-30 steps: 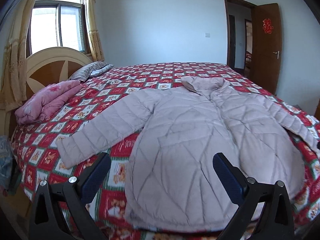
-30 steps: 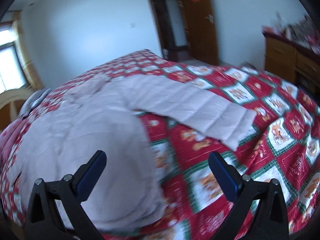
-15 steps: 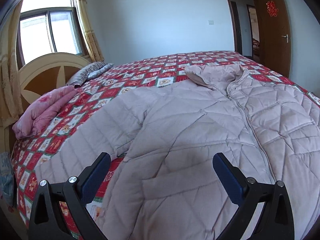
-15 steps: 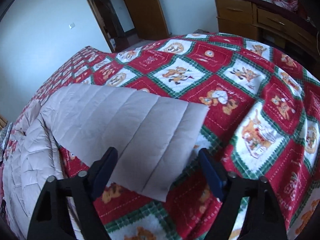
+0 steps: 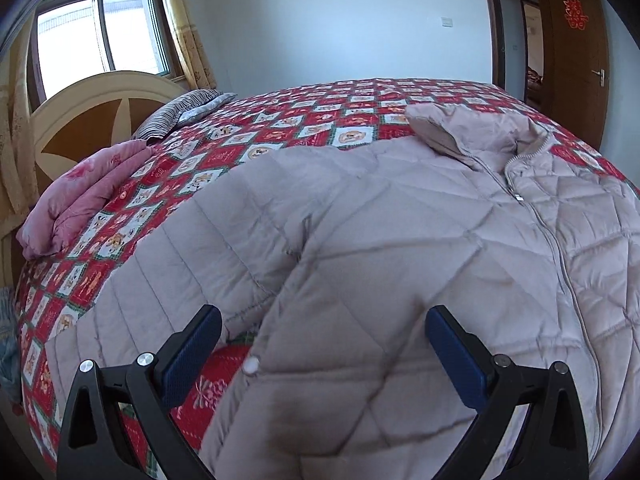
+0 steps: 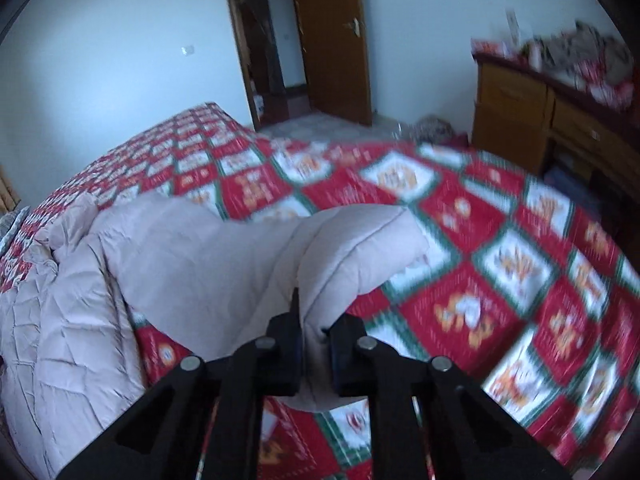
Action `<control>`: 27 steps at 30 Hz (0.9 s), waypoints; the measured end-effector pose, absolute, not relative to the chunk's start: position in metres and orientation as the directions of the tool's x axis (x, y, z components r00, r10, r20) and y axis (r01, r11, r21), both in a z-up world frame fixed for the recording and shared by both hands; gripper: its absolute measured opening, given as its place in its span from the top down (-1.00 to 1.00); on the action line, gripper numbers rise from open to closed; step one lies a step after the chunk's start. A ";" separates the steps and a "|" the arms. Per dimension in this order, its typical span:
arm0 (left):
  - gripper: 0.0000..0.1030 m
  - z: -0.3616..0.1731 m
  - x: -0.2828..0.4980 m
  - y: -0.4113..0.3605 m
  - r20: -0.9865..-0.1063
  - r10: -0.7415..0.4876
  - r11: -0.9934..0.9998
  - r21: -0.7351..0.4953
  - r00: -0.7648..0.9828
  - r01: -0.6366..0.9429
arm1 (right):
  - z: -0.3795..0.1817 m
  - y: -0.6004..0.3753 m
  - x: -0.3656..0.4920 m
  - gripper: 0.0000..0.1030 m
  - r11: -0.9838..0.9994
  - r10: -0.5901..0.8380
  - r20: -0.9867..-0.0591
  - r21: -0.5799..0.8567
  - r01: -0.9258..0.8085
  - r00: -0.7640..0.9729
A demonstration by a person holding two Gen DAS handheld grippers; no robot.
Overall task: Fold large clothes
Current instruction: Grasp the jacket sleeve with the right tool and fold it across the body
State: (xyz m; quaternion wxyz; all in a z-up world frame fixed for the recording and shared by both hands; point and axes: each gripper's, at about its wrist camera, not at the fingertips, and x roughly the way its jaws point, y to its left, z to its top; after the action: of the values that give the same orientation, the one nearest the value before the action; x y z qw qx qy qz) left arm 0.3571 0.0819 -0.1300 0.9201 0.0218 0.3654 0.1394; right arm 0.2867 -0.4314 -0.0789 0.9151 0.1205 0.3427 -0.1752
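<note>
Quilted jacket (image 5: pixel 400 240), flat on bed (image 5: pixel 304 120): right gripper (image 6: pixel 314 344), wide open a second before, was closing on its sleeve cuff (image 6: pixel 356 248), starting the fold; left gripper (image 5: pixel 320 344) gaped empty.

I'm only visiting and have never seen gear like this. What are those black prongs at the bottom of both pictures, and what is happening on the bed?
There is no robot here: a person holds a two-finger clamp in each hand, and a small wide-angle camera on each clamp looks out along its fingers. That makes two pictures, one per hand. On the bed's red patterned quilt lies a pale quilted jacket, zipped up and spread flat. The left gripper is open above the jacket near one armpit, gripping nothing. The right gripper is closing on the end of the jacket's other sleeve, which bunches between its fingers. A folded pink blanket sits by the headboard.
</note>
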 end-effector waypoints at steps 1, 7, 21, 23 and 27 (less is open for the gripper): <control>-0.98 -0.128 0.360 0.085 -0.666 0.271 0.960 0.137 0.695 -0.243 | -0.067 -0.425 0.292 0.77 0.918 -0.246 -0.648 0.082 0.387 0.721; -0.98 -0.120 0.370 0.097 -0.663 0.265 0.961 0.123 0.701 -0.248 | -0.006 -0.350 0.326 0.78 0.973 -0.210 -0.531 -0.031 0.229 0.821; -0.98 -0.118 0.366 0.147 -0.667 0.286 0.947 0.086 0.687 -0.311 | 0.000 -0.115 0.385 0.79 0.923 0.107 -0.469 -0.282 -0.264 0.877; -0.98 -0.118 0.364 0.155 -0.668 0.293 0.943 0.082 0.684 -0.324 | -0.017 -0.090 0.391 0.79 0.905 0.143 -0.492 -0.286 -0.315 0.859; -0.98 -0.120 0.362 0.167 -0.665 0.313 0.935 0.089 0.678 -0.344 | -0.048 -0.045 0.406 0.79 0.885 0.194 -0.547 -0.261 -0.386 0.815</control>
State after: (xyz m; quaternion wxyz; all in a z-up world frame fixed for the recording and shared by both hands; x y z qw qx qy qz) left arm 0.3622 0.1666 -0.1195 0.9158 -0.0214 0.3588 0.1793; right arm 0.4062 -0.0447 -0.0478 0.9348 -0.1829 0.2620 0.1551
